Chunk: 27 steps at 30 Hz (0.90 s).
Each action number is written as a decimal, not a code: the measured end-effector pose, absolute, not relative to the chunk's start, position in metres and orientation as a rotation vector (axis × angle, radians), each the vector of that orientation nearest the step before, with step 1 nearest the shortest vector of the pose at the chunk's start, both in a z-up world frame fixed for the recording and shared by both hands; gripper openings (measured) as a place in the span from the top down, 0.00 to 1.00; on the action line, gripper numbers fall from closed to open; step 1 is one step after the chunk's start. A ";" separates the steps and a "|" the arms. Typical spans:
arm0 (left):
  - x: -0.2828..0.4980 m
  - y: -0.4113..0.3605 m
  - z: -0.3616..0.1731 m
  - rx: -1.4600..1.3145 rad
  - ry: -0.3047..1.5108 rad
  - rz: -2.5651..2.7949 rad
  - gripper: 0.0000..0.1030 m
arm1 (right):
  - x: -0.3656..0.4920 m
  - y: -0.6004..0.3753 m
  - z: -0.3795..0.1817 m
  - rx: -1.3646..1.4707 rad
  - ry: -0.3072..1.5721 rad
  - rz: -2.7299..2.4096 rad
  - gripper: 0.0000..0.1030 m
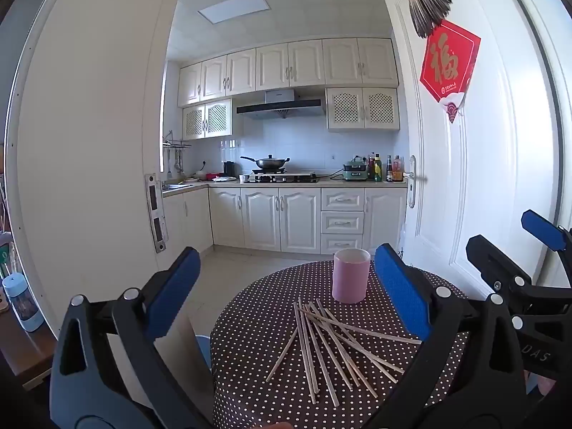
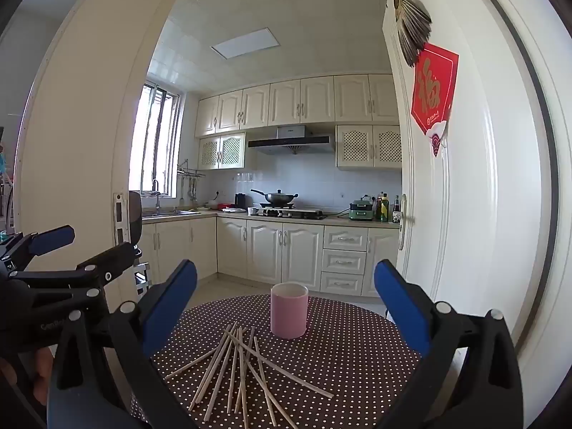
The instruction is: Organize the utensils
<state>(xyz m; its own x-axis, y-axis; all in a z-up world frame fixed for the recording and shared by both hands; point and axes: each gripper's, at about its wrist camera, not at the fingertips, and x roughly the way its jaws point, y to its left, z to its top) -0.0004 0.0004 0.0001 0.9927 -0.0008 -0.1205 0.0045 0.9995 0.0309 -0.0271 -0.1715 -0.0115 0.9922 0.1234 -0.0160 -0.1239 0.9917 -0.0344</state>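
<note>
So both grippers are being held up above a small round table that's covered in a brown polka-dot cloth. The left gripper is being kept wide apart, nothing is being gripped between its blue pads, and the same is being seen on the right gripper: jaws spread, nothing clamped. Neither one is touching anything on the table.

A loose pile of wooden chopsticks is lying flat on the cloth, crossed over each other in a messy fan. In the right wrist view the chopsticks are being shown left of centre, on the near part of the table. A pink cup is standing upright just behind the pile, near it; whether the closest sticks are touching it can't be told. From the right side the cup is being seen with a white inside, and no sticks are poking out of it.

The two grippers are being held side by side: the right one is being caught at the right edge of the left view, and the left one at the left edge of the right view.

Behind it all, a kitchen with cream cabinets is being framed by an open door, with a red paper decoration stuck on it.
</note>
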 end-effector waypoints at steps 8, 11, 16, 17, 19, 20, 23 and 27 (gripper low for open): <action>0.003 0.002 0.000 0.033 0.125 -0.006 0.07 | -0.027 -0.172 -0.009 -0.035 0.017 0.121 0.07; 0.000 0.001 0.000 0.036 0.116 0.000 0.07 | -0.025 -0.173 -0.004 -0.033 0.019 0.122 0.07; 0.002 0.001 0.000 0.036 0.119 -0.003 0.07 | -0.031 -0.171 -0.010 -0.034 0.015 0.112 0.07; 0.002 0.001 0.000 0.037 0.119 -0.003 0.07 | -0.030 -0.172 -0.010 -0.033 0.016 0.112 0.07; 0.004 0.000 0.000 0.038 0.119 -0.003 0.07 | -0.030 -0.172 -0.011 -0.029 0.017 0.113 0.07; -0.003 0.003 0.003 0.034 0.118 -0.004 0.07 | -0.030 -0.171 -0.011 -0.027 0.018 0.113 0.07; -0.003 0.002 0.003 0.034 0.117 -0.003 0.07 | -0.030 -0.172 -0.011 -0.027 0.020 0.114 0.07; -0.002 0.003 0.002 0.033 0.117 -0.003 0.07 | -0.030 -0.171 -0.010 -0.027 0.021 0.111 0.07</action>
<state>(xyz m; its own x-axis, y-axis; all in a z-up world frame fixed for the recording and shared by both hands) -0.0017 0.0025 0.0019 0.9932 -0.0008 -0.1166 0.0046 0.9995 0.0325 -0.0305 -0.1715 -0.0104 0.9937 0.1102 -0.0220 -0.1107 0.9935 -0.0259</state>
